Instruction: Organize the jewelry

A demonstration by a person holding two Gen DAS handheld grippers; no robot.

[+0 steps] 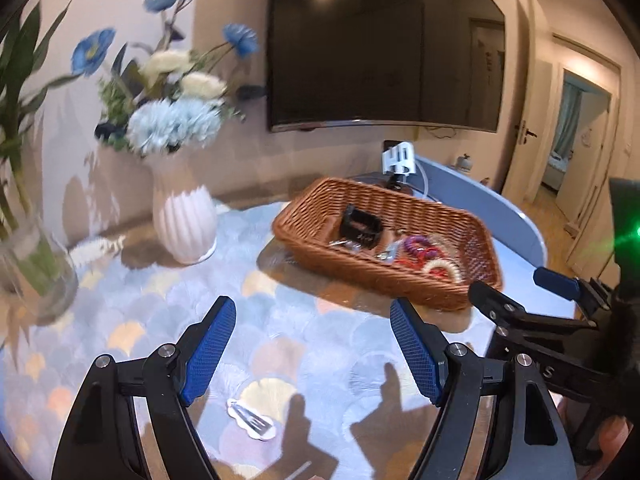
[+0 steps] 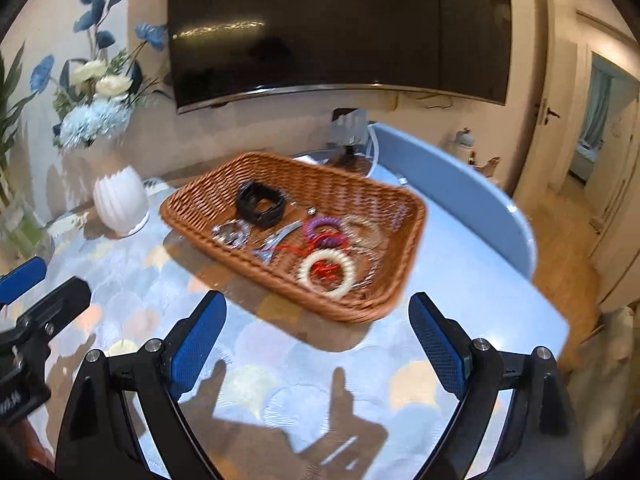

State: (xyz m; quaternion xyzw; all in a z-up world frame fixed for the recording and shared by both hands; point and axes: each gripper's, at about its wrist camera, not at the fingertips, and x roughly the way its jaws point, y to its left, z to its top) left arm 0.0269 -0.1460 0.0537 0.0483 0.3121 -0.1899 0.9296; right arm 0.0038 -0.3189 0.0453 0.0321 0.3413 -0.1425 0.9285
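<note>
A brown wicker basket [image 1: 400, 280] [image 2: 192, 216] sits on the table ahead of both grippers. Inside lie a black band [image 2: 261, 203] [image 1: 360, 226], purple coil ties [image 2: 322, 232], a cream coil ring [image 2: 329, 270] [image 1: 442, 269], silver clips [image 2: 234, 236] and red cord. A silver hair clip on a white card [image 1: 252, 423] lies on the cloth just below my left gripper [image 1: 313, 314]. That gripper is open and holds nothing. My right gripper [image 2: 316, 308] is open too, hovering short of the basket's near rim.
A white ribbed vase [image 1: 185, 226] [image 2: 120, 204] with blue and white flowers stands left of the basket. A glass vase with green stems [image 1: 34, 264] stands at the far left. A dark television [image 1: 380, 44] hangs on the wall. The table edge [image 2: 560, 320] drops off at right.
</note>
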